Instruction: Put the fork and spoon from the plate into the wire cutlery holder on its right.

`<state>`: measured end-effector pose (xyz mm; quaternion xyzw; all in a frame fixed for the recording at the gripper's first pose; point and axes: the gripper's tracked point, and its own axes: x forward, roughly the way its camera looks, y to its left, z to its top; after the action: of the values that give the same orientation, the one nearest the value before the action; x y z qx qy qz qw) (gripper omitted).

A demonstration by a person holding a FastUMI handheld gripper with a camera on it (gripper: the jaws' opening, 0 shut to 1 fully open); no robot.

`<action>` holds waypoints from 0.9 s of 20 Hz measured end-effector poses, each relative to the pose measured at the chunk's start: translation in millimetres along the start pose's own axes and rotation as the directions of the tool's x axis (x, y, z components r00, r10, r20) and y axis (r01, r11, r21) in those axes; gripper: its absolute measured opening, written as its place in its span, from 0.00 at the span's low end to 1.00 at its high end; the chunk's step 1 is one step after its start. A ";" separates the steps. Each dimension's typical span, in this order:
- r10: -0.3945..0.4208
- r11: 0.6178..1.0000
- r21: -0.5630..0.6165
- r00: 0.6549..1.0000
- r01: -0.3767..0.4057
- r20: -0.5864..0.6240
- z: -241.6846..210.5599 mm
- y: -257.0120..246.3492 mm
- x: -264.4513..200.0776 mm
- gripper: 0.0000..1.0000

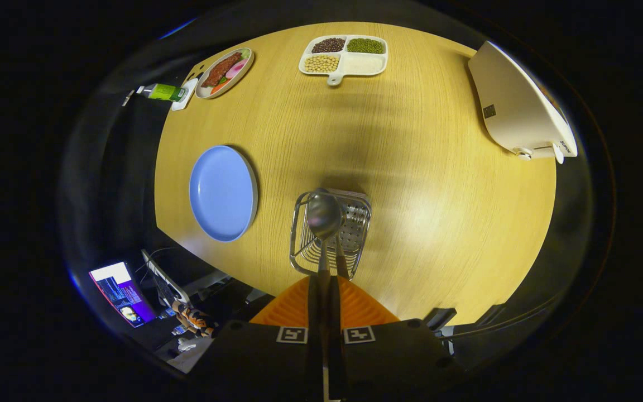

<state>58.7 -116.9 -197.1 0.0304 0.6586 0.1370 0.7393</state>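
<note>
Two fingers of the hand-held gripper [324, 282] are pressed close together around the thin handle of a shiny metal spoon [324, 216], gripping it so that the bowl of the spoon points forward, away from the fingers. That bowl hangs over the silver wire cutlery holder [355, 223], a rounded rectangular basket with a perforated metal floor, which stands on the pale wooden table [438, 184] just ahead of the fingertips. A second slim metal handle, possibly the fork, leans inside the holder beside the spoon's shaft; its head is hidden, so I cannot tell for sure. To the left of the holder, a little apart from it, lies a round blue plate [222, 192] with a light rim, bare of cutlery. Below the near-left edge of the table a lit screen [121, 292] glows. Farther across the table, at the far left, sits an oval dish of reddish meat and sliced vegetables [224, 72], with a green bottle [161, 91] lying on its side on a small white tray just beside it. Beyond the holder, near the far edge, rests a white four-compartment tray with a short handle [344, 56], holding dark beans, green beans, pale beans and white grains. At the far right stands a large white appliance [517, 111].
</note>
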 end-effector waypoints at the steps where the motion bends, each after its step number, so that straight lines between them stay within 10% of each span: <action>1: 0.001 1.000 0.005 1.000 -0.001 0.000 0.2 -0.1 0.4 0.09; 14: 0.051 0.996 0.067 0.988 -0.061 0.143 6.2 17.8 -25.6 0.42; 16: 0.085 0.994 0.054 0.972 -0.100 0.220 7.6 32.1 -43.4 0.77; 18: 0.098 0.993 0.036 0.947 -0.115 0.305 14.0 43.7 -62.3 0.88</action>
<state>59.4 -88.2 -125.4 0.1064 0.5382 0.1529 0.8220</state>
